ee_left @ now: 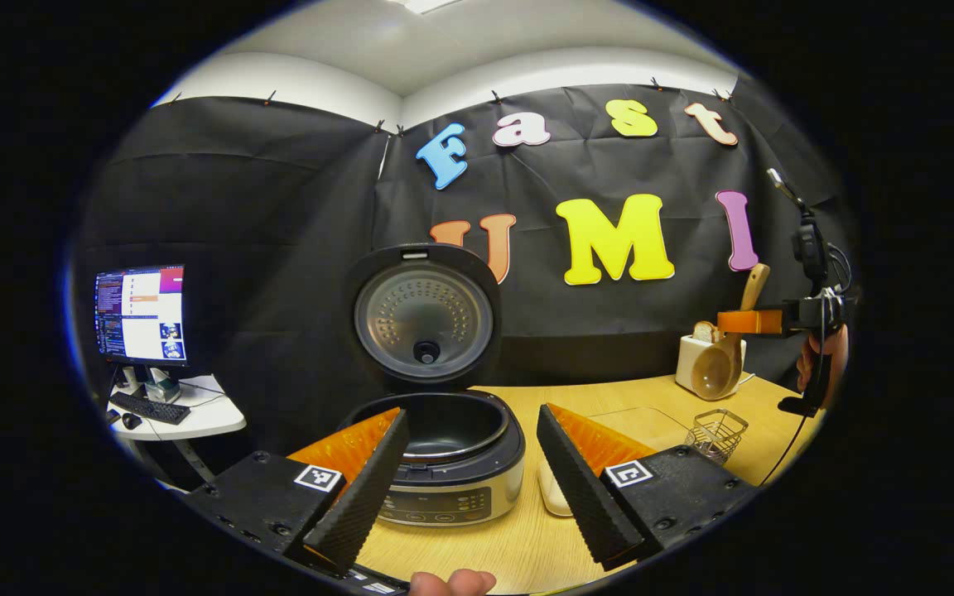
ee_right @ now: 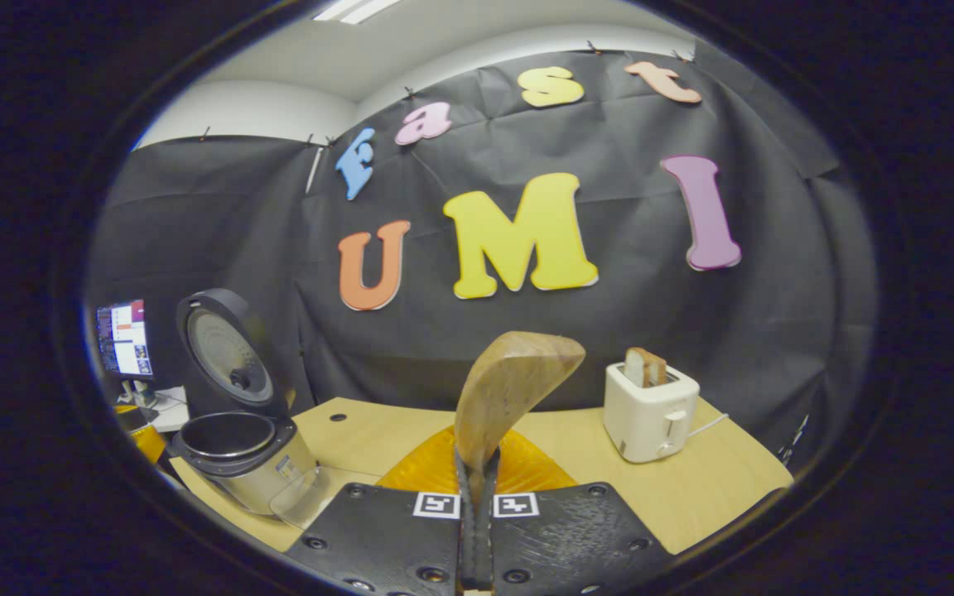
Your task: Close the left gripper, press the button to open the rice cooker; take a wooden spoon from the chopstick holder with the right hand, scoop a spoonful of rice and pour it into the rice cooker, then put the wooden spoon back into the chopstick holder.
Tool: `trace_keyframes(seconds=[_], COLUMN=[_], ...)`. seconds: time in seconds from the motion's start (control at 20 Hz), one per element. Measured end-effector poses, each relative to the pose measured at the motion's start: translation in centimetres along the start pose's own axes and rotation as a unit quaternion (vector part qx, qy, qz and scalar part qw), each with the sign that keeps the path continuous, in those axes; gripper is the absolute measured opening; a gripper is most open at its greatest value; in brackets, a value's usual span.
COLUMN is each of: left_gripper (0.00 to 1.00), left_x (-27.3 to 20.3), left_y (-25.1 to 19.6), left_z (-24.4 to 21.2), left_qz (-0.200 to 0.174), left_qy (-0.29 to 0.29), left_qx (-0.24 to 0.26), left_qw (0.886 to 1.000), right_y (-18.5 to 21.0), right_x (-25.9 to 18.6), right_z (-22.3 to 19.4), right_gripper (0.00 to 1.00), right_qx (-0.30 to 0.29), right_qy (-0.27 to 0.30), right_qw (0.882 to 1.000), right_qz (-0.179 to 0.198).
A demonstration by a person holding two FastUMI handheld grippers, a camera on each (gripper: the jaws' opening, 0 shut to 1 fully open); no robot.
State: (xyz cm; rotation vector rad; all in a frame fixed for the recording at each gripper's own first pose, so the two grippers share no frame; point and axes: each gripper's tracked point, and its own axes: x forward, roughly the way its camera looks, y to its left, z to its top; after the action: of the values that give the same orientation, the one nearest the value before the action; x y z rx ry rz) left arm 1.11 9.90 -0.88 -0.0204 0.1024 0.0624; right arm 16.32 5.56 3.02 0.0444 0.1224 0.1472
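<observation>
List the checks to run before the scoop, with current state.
1. Rice cooker lid open: ok, it stands upright and the inner pot is exposed.
2. Wooden spoon gripped: ok, the right tongs are shut on it.
3. Spoon out of the chopstick holder: ok, it is held above the table near the toaster.
4. Left tongs out of the way: probably ok, they are open and low in front of the cooker, not over the pot.
5. Rice in the spoon bowl: not ok, it hangs downward and looks empty.
6. Rice supply located: cannot tell.
</observation>
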Motion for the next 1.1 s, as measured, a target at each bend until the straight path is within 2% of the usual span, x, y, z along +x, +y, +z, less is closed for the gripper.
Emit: trace_keyframes(seconds=[0.05, 0.1, 0.3, 0.45, 0.65, 0.75, 1.1], left_gripper=[0.95, 0.99, 0.99, 0.99, 0.99, 0.99, 0.99], left_x=[0.0, -0.1, -0.5, -0.6, -0.7, -0.8, -1.4], left_y=[0.2, 0.4, 1.4, 2.7, 3.3, 3.4, 5.0], left_z=[0.1, 0.2, 0.5, 0.7, 0.5, 0.7, 1.2], left_qz=[0.001, -0.001, 0.004, 0.017, 0.016, 0.015, 0.028], left_qy=[-0.001, -0.002, -0.004, -0.009, -0.008, -0.010, -0.015], left_qx=[-0.002, -0.002, 0.014, 0.021, 0.016, 0.016, 0.004], left_qw=[1.000, 1.000, 1.000, 1.000, 1.000, 1.000, 0.999], right_y=[1.8, 3.5, 8.0, 8.8, 7.9, 8.1, 11.1], right_x=[0.7, 1.3, 3.3, 4.2, 4.2, 4.2, 4.5], right_z=[0.0, -0.4, -4.7, -8.7, -11.9, -13.0, -14.0], right_gripper=[0.00, 0.00, 0.00, 0.00, 0.00, 0.00, 0.00], right_qx=[-0.008, -0.012, -0.021, -0.046, -0.117, -0.137, -0.136], right_qy=[0.004, 0.013, 0.068, 0.121, 0.165, 0.181, 0.176], right_qw=[1.000, 0.999, 0.995, 0.990, 0.979, 0.974, 0.974], right_qz=[0.016, 0.030, 0.067, 0.063, 0.034, 0.032, 0.038])
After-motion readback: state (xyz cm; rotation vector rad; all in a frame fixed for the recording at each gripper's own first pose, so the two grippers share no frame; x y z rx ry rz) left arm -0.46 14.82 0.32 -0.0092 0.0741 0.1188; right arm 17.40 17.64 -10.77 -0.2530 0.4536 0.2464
